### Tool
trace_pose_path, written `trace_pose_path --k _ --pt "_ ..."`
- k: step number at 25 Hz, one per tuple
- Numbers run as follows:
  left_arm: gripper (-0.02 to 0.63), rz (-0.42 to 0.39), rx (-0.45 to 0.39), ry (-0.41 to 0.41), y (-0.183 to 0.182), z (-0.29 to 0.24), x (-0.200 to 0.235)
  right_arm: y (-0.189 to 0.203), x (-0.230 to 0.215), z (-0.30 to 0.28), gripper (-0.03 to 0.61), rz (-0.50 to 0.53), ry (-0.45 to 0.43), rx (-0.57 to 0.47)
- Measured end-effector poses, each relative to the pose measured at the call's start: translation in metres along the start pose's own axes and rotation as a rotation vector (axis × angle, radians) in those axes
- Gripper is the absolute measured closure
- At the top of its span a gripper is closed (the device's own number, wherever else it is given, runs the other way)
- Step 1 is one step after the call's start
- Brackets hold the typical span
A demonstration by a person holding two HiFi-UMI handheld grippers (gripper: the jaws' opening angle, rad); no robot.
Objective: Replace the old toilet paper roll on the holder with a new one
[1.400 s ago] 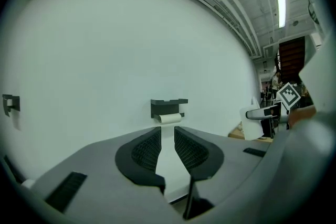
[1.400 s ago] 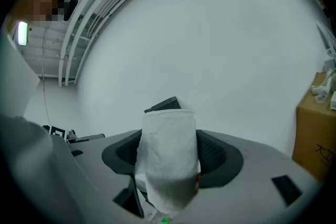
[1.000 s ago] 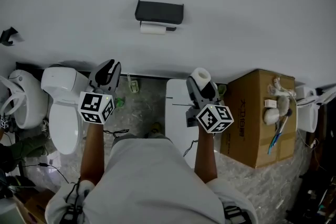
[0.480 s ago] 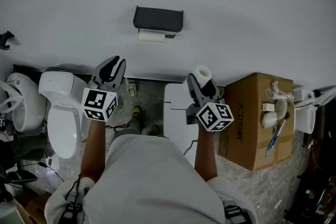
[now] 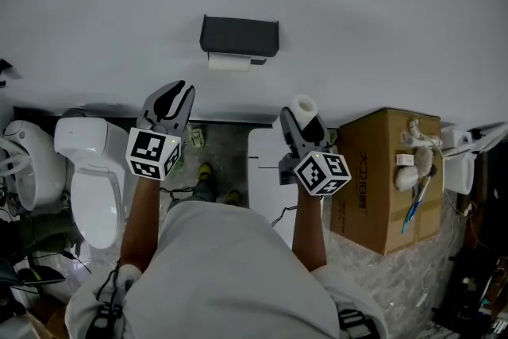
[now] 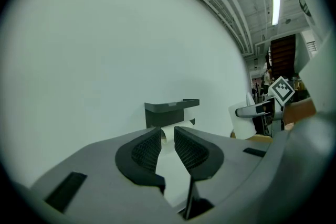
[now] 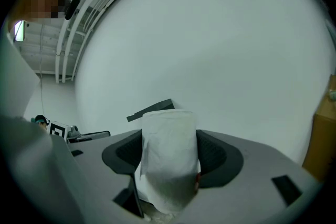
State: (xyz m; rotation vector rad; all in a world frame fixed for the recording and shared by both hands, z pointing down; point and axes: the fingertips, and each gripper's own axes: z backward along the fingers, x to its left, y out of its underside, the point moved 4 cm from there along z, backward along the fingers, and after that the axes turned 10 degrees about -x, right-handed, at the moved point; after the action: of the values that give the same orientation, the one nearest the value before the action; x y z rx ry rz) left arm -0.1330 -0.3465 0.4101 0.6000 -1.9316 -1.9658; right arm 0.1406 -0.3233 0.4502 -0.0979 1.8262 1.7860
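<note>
Print on the cardboard box (image 5: 382, 171) is too small to read. Both forearms reach toward the wall. The left gripper (image 5: 176, 94) has its jaws slightly apart and empty. The right gripper (image 5: 300, 123) is clamped on the new roll (image 5: 305, 106), held upright below the holder (image 5: 240, 36) and the old roll (image 5: 229, 62).

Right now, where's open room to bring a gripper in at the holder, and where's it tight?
Free: bare wall left of, right of and above the holder. Tight: directly under it, where the old roll sits. The floor is crowded, with the toilet on the left and the cardboard box on the right.
</note>
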Motion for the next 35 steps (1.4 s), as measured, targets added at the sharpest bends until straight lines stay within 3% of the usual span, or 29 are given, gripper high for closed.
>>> trace_pose_path --k 6,21,28,35 --pt "0.515 -0.084 0.040 0.062 -0.001 -0.020 0.002 0.001 -0.004 -0.010 0.276 -0.001 0.016 -0.005" --pt "0.428 -0.578 0.197 0.235 0.011 -0.065 -0.029 -0.003 -0.011 -0.016 0.276 -0.016 0.031 -0.026" --pt "0.408 -0.747 0.254 0.272 0.021 -0.083 -0.036 -0.004 -0.018 -0.013 0.276 -0.025 0.051 -0.036" --pt "0.400 -0.816 0.283 0.269 0.029 -0.093 -0.035 -0.005 -0.021 -0.017 0.276 -0.025 0.057 -0.037"
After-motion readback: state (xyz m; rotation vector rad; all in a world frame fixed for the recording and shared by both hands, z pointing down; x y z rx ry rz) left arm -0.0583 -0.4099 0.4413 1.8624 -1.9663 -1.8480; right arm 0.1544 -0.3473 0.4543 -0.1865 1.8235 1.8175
